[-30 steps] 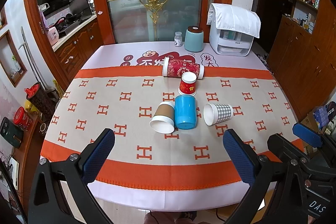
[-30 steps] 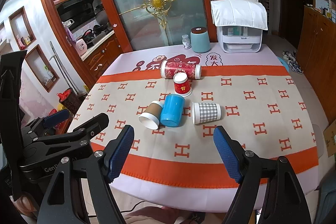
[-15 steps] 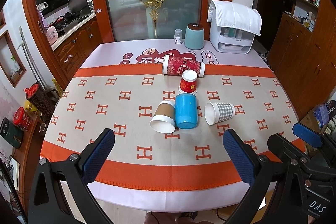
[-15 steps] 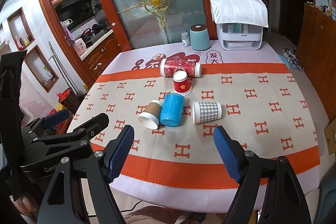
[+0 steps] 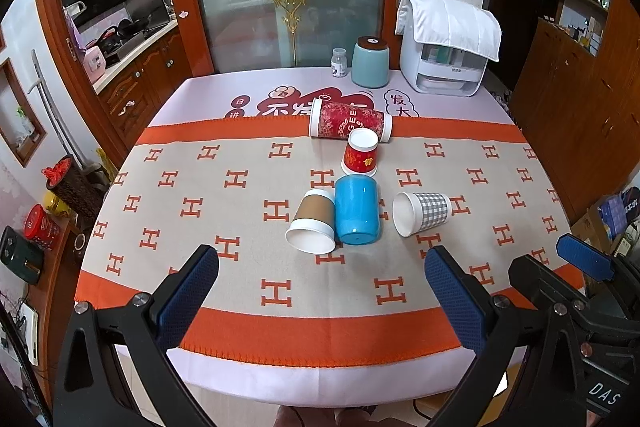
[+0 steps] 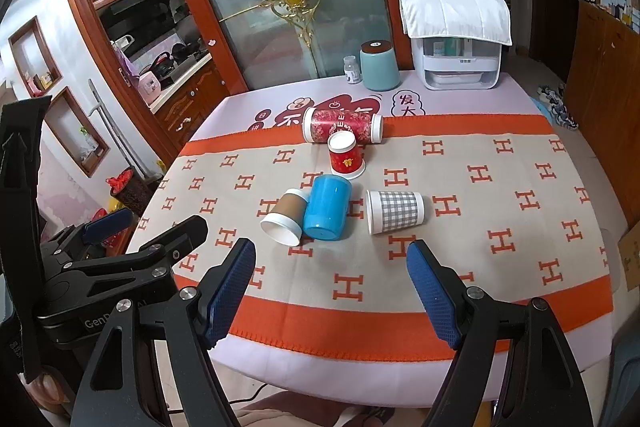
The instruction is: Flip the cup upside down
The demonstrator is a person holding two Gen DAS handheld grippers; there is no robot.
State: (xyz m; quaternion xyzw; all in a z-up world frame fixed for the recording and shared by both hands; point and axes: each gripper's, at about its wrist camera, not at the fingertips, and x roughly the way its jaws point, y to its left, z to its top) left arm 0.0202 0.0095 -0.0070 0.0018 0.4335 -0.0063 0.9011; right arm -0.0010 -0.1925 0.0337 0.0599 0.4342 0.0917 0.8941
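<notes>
Several cups lie mid-table. A brown paper cup (image 5: pixel 311 226) (image 6: pixel 286 217), a blue cup (image 5: pixel 356 209) (image 6: pixel 327 207) and a grey checked cup (image 5: pixel 424 213) (image 6: pixel 395 212) lie on their sides. A small red cup (image 5: pixel 360 157) (image 6: pixel 346 155) stands upside down. A tall red tumbler (image 5: pixel 350 120) (image 6: pixel 342 124) lies behind it. My left gripper (image 5: pixel 320 297) and right gripper (image 6: pixel 332 291) are both open and empty, held over the near table edge, well short of the cups.
The table carries an orange-bordered cloth (image 5: pixel 240 187). At the far edge stand a teal canister (image 5: pixel 370 63), a small bottle (image 5: pixel 339 63) and a white appliance (image 5: pixel 446 63) under a towel. A glass door is behind; wooden cabinets stand to the right.
Both views have shifted only slightly. The cups have not moved and both grippers stay open.
</notes>
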